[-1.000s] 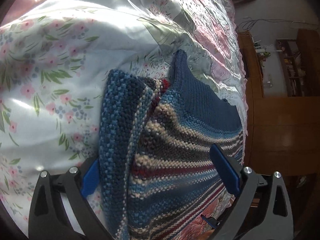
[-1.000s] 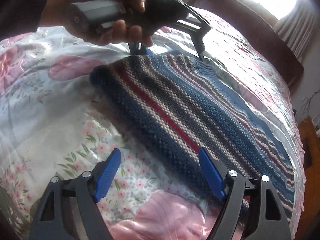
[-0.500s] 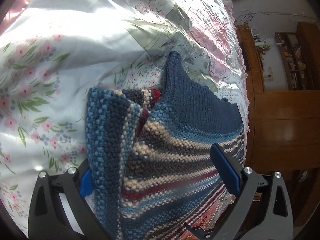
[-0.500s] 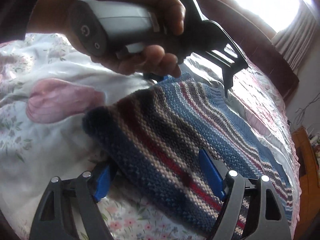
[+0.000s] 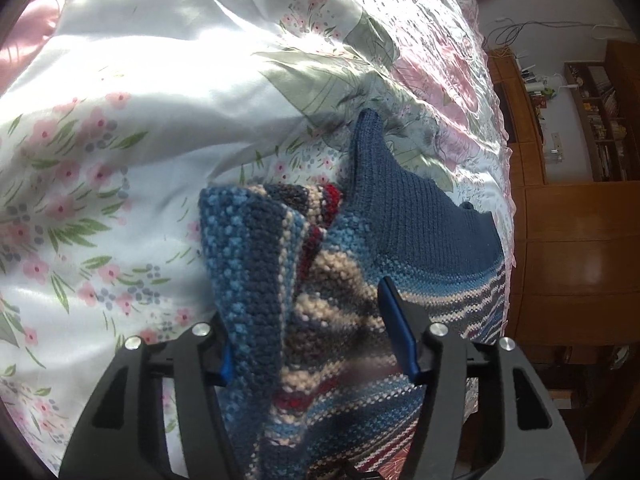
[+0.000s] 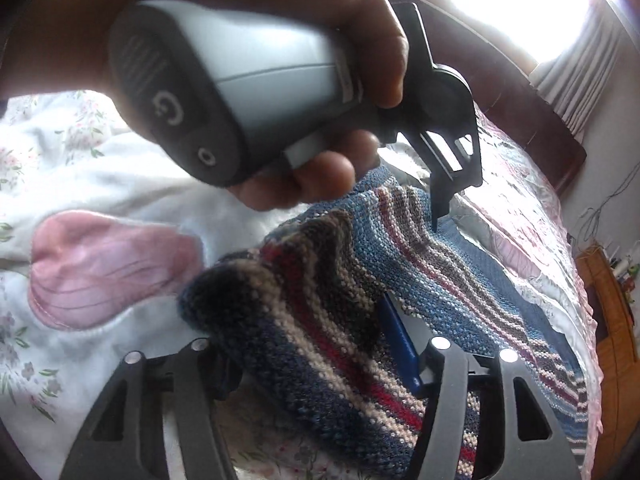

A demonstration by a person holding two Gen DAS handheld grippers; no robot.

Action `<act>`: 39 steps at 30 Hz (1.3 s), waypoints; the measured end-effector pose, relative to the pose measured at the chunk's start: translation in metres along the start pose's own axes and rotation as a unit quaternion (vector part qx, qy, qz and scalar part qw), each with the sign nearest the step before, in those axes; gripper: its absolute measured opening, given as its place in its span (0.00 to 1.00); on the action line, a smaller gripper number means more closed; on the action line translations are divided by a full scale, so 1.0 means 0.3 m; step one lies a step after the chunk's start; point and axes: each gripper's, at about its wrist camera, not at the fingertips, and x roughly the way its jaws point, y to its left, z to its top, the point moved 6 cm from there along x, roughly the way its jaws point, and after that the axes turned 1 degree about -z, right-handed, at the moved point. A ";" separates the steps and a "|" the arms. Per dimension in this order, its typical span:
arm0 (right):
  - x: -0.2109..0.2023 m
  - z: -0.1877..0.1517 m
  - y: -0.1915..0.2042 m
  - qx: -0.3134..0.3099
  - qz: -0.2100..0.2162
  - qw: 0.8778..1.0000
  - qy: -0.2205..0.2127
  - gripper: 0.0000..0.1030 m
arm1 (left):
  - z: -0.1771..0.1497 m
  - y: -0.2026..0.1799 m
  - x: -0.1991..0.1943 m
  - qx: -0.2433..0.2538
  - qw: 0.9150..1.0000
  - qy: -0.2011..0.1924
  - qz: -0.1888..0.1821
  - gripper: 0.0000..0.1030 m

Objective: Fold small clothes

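Note:
A striped knitted sweater in blue, grey, cream and red lies on a floral bedspread. My left gripper is shut on a bunched edge of it, and the knit fills the gap between the blue pads. In the right wrist view the same sweater runs off to the right, with a folded-up corner bunched inside my right gripper, which is shut on it. A hand holding the left gripper's grey handle fills the top of that view.
The bedspread is white with pink flower patches and lies rumpled around the sweater. A wooden cabinet stands past the bed's right edge. A dark headboard and a bright window lie behind the bed.
Both grippers have narrowed onto the sweater's edge. The right gripper moved in from the bedspread onto the knit, and the left gripper's hand has come much closer to it, bunching the fabric.

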 end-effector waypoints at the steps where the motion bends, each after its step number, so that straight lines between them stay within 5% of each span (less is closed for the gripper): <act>1: 0.000 0.000 -0.004 0.004 0.002 1.000 0.001 0.45 | 0.000 0.005 -0.002 0.000 1.000 0.001 0.002 0.39; 3: -0.012 0.002 -0.015 0.016 0.007 1.000 -0.004 0.28 | -0.003 0.006 -0.011 -0.001 1.000 0.002 -0.006 0.30; 8: -0.058 0.003 -0.063 0.042 0.022 0.999 -0.016 0.13 | -0.009 -0.021 -0.043 -0.001 1.000 -0.008 -0.002 0.24; 24: -0.293 0.033 -0.347 0.143 0.033 0.987 -0.065 0.12 | -0.037 -0.423 -0.136 0.063 0.996 -0.013 0.054 0.22; 39: -0.419 -0.031 -0.588 0.248 0.045 0.964 -0.089 0.12 | -0.081 -0.753 -0.057 0.107 0.990 -0.010 0.094 0.21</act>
